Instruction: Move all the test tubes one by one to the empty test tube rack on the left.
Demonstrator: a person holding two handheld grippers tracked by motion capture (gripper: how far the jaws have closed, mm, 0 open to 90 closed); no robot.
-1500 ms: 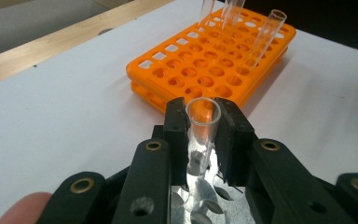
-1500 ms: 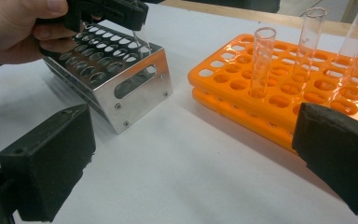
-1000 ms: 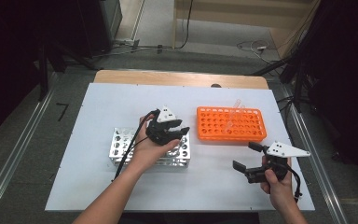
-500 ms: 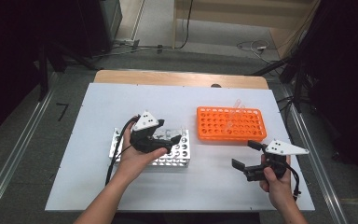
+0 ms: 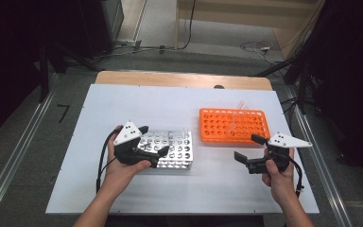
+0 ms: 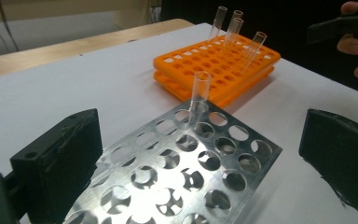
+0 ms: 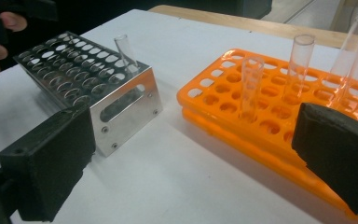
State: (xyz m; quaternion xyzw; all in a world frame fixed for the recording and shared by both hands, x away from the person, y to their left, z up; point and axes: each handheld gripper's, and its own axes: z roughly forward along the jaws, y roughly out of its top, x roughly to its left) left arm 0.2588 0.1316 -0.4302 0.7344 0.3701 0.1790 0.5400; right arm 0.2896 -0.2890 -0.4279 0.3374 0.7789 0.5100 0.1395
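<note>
White table, left gripper over metal rack

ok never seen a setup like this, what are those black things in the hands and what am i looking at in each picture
A person sits at a white table with a hand-held two-jaw gripper in each hand. One picture looks down from above; each of the other two comes from a camera riding on a gripper, so its black jaws frame the shot. On the table stand a metal rack with one glass tube and an orange rack with four tubes. The left gripper has just been opening, with nothing between its jaws. The right gripper is open and empty too.
</note>
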